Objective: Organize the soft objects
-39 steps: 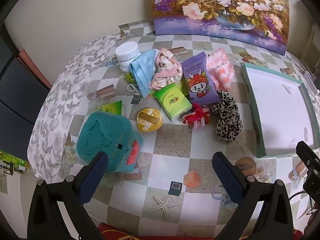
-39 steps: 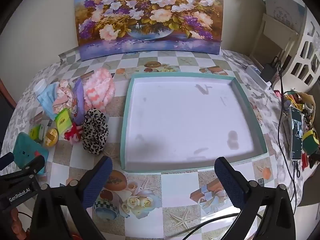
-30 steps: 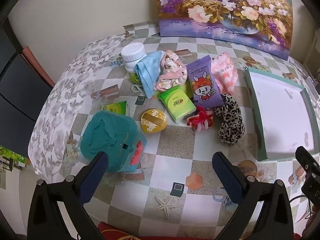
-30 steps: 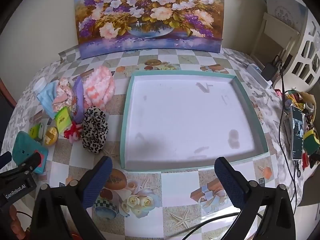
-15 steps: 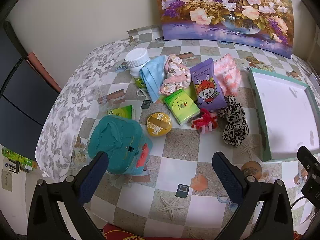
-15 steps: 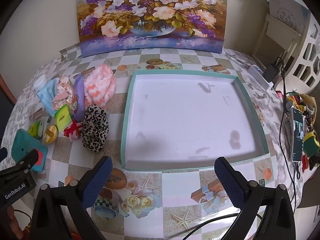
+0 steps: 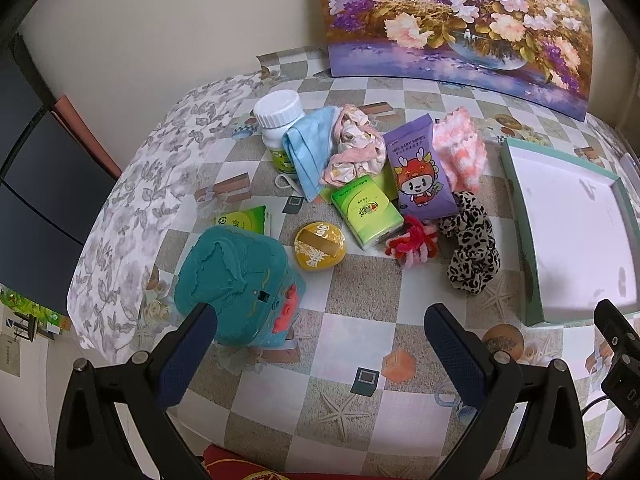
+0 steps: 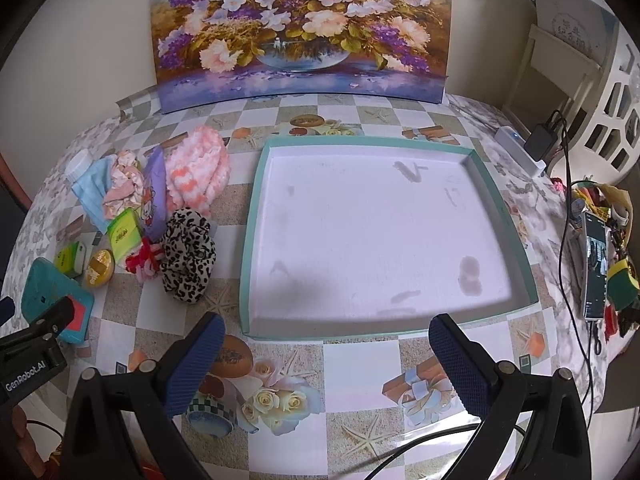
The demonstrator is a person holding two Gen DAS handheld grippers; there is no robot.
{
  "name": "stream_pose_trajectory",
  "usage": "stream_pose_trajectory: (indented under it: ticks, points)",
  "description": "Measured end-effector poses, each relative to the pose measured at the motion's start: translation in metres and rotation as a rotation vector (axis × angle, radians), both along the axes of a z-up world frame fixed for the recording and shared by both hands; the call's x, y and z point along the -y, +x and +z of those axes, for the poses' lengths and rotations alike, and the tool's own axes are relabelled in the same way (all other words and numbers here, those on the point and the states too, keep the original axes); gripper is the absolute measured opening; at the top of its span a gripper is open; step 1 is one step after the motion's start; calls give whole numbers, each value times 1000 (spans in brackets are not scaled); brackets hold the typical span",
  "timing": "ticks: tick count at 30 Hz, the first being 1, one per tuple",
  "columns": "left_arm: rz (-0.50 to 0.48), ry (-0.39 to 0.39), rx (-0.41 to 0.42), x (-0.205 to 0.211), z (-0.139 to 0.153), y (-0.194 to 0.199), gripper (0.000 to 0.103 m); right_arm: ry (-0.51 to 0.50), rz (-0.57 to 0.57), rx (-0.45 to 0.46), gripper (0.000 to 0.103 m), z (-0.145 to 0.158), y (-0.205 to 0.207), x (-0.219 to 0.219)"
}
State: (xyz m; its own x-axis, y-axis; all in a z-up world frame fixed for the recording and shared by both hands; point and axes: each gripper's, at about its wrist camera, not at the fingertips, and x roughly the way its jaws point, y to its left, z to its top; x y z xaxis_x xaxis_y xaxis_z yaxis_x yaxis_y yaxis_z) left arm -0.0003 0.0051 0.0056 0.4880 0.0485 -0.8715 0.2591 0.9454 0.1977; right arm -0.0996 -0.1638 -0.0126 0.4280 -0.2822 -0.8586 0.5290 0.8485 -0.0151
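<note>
- Our left gripper (image 7: pixel 320 344) hangs wide apart, holding nothing; the leopard-print fabric scrunchie (image 7: pixel 472 252) lies ahead, slightly right.
- Our right gripper (image 8: pixel 326 354) gapes wide, unladen; the shallow teal-rimmed white tray (image 8: pixel 252 240) sits directly ahead.

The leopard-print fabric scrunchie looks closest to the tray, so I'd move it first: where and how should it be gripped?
Grip the leopard-print fabric scrunchie across its near bunched loop, coming from above on the open front side. It lies flat and elongated, and the red-and-pink yarn tie crowds its left, so keep the fingers clear of that side.
</note>
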Motion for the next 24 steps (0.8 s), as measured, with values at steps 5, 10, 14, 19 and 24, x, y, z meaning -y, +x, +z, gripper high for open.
stream_pose_trajectory:
  ticks: [5,10,14,19,24]
  points:
    - [2,5,-6,0,-1,1,103,-2,6,14,103,3,-1,-1]
    - [2,7,-8,0,-1,1,103,2,14,21,103,4,0,-1]
    - [1,8,-15,0,-2,2,103,5,16,19,103,3,0,0]
    - [1,6,-13,-1,-2,1,103,5,16,15,103,2,0,-1]
    - [5,-14,-24,-4,-3,1,103,6,18,8,103,0,1,-1]
